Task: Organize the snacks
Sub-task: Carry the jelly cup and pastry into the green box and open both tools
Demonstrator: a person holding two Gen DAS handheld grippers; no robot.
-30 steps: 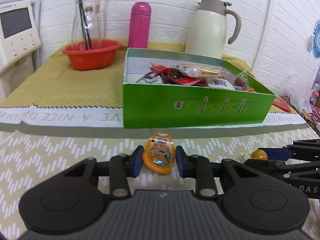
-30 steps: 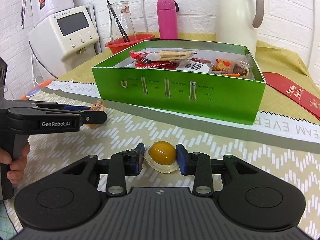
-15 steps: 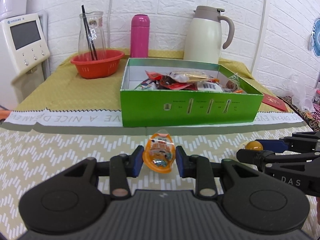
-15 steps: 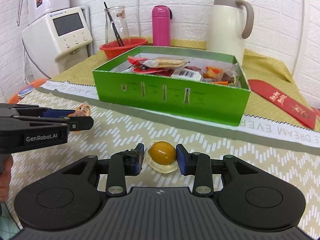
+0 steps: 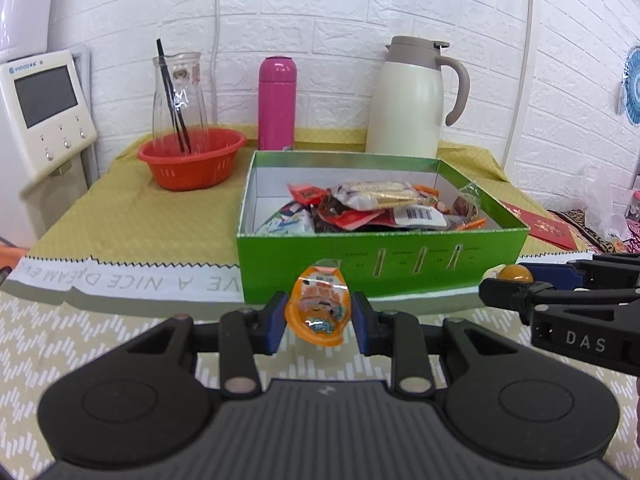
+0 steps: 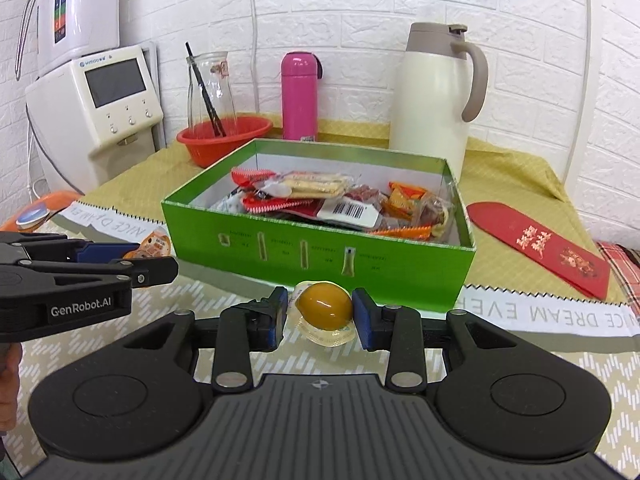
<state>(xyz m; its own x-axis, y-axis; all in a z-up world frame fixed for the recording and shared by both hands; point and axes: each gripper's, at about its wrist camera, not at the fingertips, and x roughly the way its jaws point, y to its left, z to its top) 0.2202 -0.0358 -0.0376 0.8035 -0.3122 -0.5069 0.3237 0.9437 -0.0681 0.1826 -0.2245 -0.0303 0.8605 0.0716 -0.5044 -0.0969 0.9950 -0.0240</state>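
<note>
Carried two jelly cups boxward: left tongs [image 5: 319, 322] pinching orange cup [image 5: 319, 309], right tongs [image 6: 320, 317] pinching yellow cup [image 6: 325, 307]. Next, judged: clear green box [image 6: 320, 258] wall, release inside.

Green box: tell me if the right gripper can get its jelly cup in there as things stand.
Probably yes. The right gripper holds the yellow jelly cup just before the green box, whose top is open; nothing stands between.

The left gripper [image 6: 152, 254] bears "GenRobot.AI" in white on its black side; the right gripper [image 5: 510, 276] bears "DAS". The white strip [image 6: 552, 314] across the counter reads, upside down, "NICE DREAM EVE"; in the left view "VE A NICE DREAM" shows. The white appliance [image 6: 108, 100] carries a small brand mark, too small to read.
</note>
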